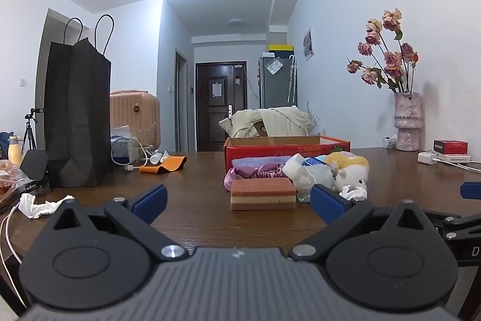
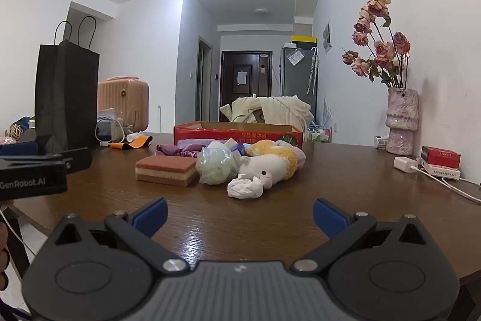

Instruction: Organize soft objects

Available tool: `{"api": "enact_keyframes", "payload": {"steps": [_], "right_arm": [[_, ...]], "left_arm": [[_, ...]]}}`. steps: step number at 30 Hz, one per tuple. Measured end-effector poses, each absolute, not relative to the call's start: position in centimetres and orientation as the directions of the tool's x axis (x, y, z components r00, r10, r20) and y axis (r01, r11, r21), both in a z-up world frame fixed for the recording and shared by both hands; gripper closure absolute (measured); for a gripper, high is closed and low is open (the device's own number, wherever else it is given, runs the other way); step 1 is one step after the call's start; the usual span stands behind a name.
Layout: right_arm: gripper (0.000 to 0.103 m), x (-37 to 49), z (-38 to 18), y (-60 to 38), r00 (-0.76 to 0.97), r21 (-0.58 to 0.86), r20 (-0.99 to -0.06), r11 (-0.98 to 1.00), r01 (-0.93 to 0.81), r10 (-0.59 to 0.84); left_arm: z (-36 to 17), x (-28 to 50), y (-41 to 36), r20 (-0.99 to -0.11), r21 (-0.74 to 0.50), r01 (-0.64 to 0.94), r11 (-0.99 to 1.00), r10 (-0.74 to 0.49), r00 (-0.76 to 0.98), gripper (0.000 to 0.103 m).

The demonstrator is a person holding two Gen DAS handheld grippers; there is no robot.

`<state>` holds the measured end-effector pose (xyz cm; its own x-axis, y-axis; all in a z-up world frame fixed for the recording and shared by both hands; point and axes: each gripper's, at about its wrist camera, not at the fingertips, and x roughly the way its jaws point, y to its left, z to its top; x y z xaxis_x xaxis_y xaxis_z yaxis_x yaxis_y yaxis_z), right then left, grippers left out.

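Both the left gripper (image 1: 237,202) and the right gripper (image 2: 240,215) hover with jaws spread and empty short of the soft pile before the red box (image 2: 237,133), where a careless grab at the sponge (image 2: 165,170) may drag the crumpled tissue (image 2: 245,187) or plush toy (image 2: 267,164) along

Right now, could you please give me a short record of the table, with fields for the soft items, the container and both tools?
surface: brown wooden table
container: red cardboard box, open top, behind the pile
nearest soft item: layered sponge block, flat on the table
pile: plush toy, crumpled white tissue, purple cloth, bagged green item
left tool: open, empty
right tool: open, empty
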<state>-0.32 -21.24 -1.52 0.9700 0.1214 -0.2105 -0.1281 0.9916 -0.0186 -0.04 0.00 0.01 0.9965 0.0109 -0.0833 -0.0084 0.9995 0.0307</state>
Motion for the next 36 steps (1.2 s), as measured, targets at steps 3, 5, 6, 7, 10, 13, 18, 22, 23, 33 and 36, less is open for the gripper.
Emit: {"api": "enact_keyframes", "payload": {"steps": [3, 5, 6, 7, 10, 13, 18, 22, 23, 33, 36], "right_arm": [[0.0, -0.6, -1.6, -21.3, 0.965, -0.013, -0.233, 0.992, -0.125, 0.119], [0.0, -0.4, -1.8, -21.0, 0.962, -0.017, -0.248, 0.992, -0.124, 0.116], [0.0, -0.3, -1.7, -21.3, 0.961, -0.002, -0.249, 0.992, -0.123, 0.119], [0.0, 0.0, -1.7, -21.2, 0.957, -0.003, -0.267, 0.992, -0.123, 0.118], [0.0, 0.5, -1.7, -21.2, 0.958, 0.003, -0.262, 0.993, -0.121, 0.117], [0.0, -0.1, -1.6, -21.5, 0.962, 0.002, -0.246, 0.992, -0.123, 0.12], [0.0, 0.0, -1.6, -21.5, 0.961, 0.002, -0.248, 0.992, -0.125, 0.121], [0.0, 0.1, -1.7, -21.5, 0.96, 0.005, -0.252, 0.992, -0.124, 0.122], [0.0, 0.1, -1.7, -21.5, 0.96, 0.005, -0.252, 0.992, -0.125, 0.122], [0.0, 0.1, -1.8, -21.5, 0.959, 0.006, -0.254, 0.992, -0.128, 0.125], [0.0, 0.2, -1.8, -21.5, 0.959, 0.007, -0.255, 0.992, -0.127, 0.124]], "left_arm": [[0.1, -0.1, 0.1, -0.087, 0.024, 0.003, 1.0, -0.001, 0.996, 0.0], [-0.2, -0.2, -0.1, -0.088, 0.027, 0.008, 1.0, -0.005, 0.996, 0.0], [-0.4, 0.3, -0.2, -0.092, 0.024, 0.009, 1.0, -0.006, 0.996, 0.0], [-0.4, 0.3, -0.2, -0.092, 0.024, 0.005, 1.0, -0.003, 0.996, 0.0], [-0.3, 0.3, -0.4, -0.097, 0.023, -0.002, 1.0, 0.004, 0.995, 0.0], [-0.3, 0.6, 0.1, -0.106, 0.02, 0.002, 1.0, 0.0, 0.994, 0.0], [-0.2, 0.4, 0.2, -0.105, 0.018, 0.005, 1.0, -0.004, 0.994, 0.0], [-0.2, 0.5, 0.2, -0.107, 0.018, 0.007, 1.0, -0.005, 0.994, 0.0], [-0.2, 0.5, 0.3, -0.108, 0.018, 0.007, 1.0, -0.005, 0.994, 0.0], [-0.2, 0.5, 0.2, -0.11, 0.021, 0.007, 1.0, -0.005, 0.994, 0.0], [-0.2, 0.5, 0.1, -0.111, 0.025, 0.006, 1.0, -0.004, 0.994, 0.0]]}}
